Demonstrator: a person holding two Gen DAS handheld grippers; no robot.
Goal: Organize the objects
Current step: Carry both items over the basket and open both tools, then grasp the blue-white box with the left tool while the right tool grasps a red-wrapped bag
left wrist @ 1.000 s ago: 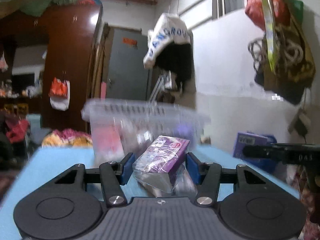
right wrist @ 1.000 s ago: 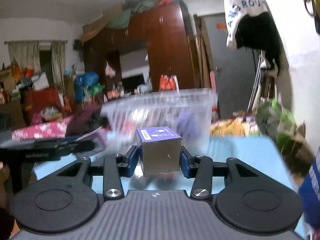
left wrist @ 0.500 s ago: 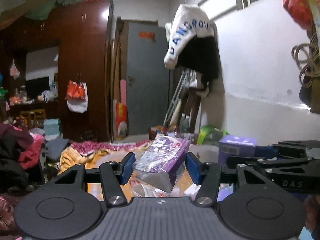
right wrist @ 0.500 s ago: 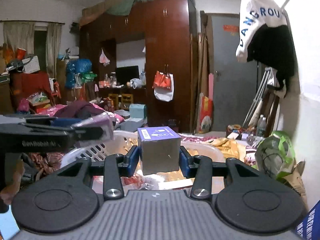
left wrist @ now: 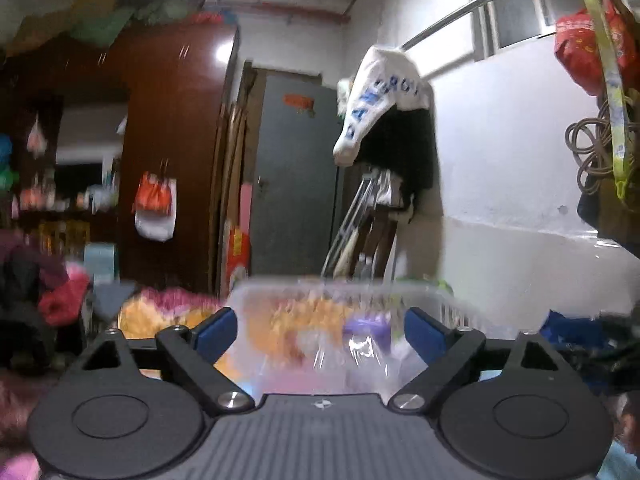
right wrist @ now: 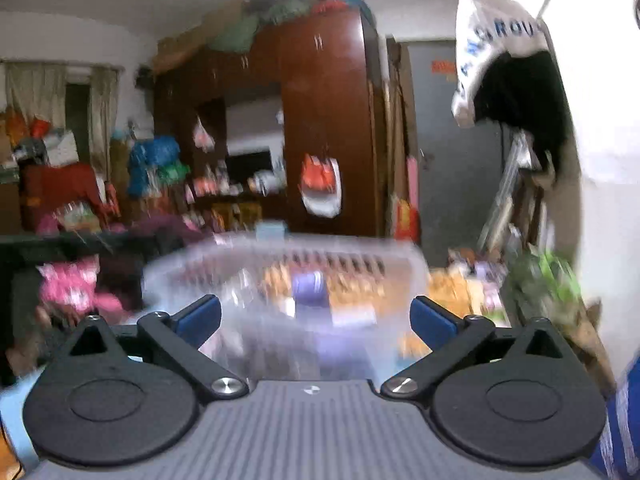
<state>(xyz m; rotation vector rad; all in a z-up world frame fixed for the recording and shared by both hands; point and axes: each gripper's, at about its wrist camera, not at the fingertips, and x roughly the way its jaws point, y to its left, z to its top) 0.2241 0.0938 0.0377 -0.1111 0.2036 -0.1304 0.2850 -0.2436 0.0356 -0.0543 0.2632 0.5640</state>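
Your left gripper (left wrist: pixel 320 330) and right gripper (right wrist: pixel 316 320) had just sprung wide, gripping nothing; the translucent slatted plastic basket (right wrist: pixel 360 256) sat at twelve o'clock (blurred), holding a purple box (right wrist: pixel 308 288).

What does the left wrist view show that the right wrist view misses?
Left wrist only: a window, a coiled rope on the wall.
Right wrist only: curtains, a heap of blue bags.
Both: the clear basket ahead, the white hanging garment, and open, empty fingers that have just been opening.
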